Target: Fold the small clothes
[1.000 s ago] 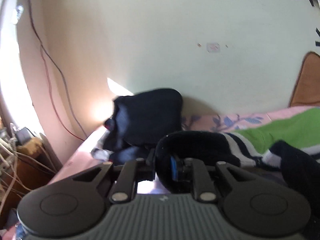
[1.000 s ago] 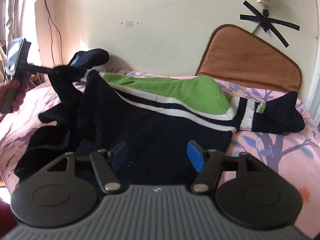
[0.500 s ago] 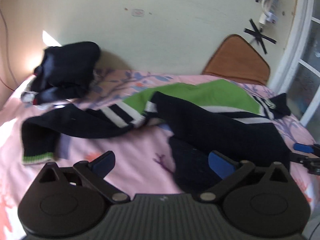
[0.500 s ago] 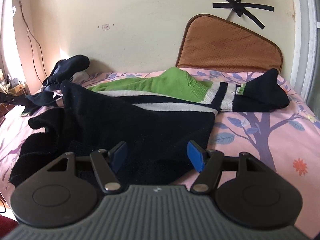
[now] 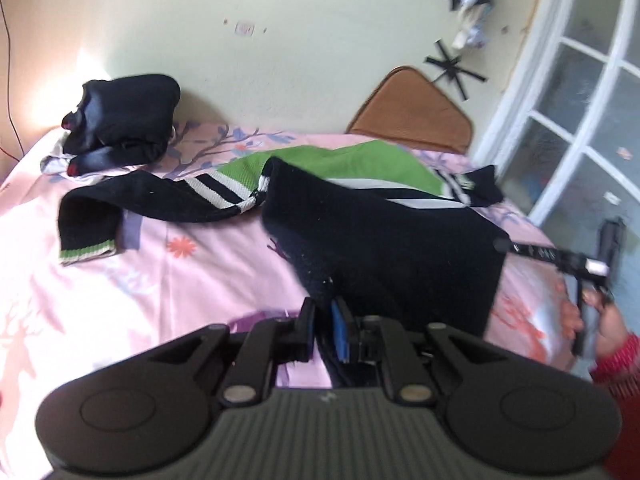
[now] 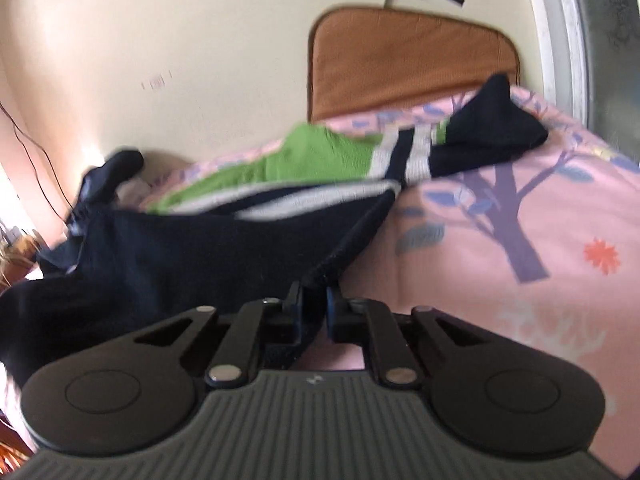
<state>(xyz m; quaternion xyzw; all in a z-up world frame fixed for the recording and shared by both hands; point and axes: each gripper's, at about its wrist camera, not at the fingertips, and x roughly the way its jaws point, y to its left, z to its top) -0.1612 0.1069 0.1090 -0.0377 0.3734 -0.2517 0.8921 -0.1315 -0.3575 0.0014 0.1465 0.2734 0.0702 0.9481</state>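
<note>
A small navy sweater (image 5: 380,236) with a green top and white stripes lies on the pink bed; it also shows in the right wrist view (image 6: 200,248). Its left sleeve (image 5: 120,208) stretches out flat to the left, cuff green and white. My left gripper (image 5: 325,328) is shut on the sweater's near left hem corner. My right gripper (image 6: 313,312) is shut on the near right hem corner and lifts the cloth taut; it also shows in the left wrist view (image 5: 504,245) at the right edge of the sweater.
A dark folded bundle of clothes (image 5: 120,116) sits at the back left by the wall. A brown cushion (image 6: 408,64) leans on the wall behind the sweater. The pink sheet (image 6: 520,240) lies bare to the right. A window frame (image 5: 580,120) is at the far right.
Both grippers were open half a second ago and have shut on the sweater's near hem corners. The left gripper dropped the sleeve earlier and moved to the hem.
</note>
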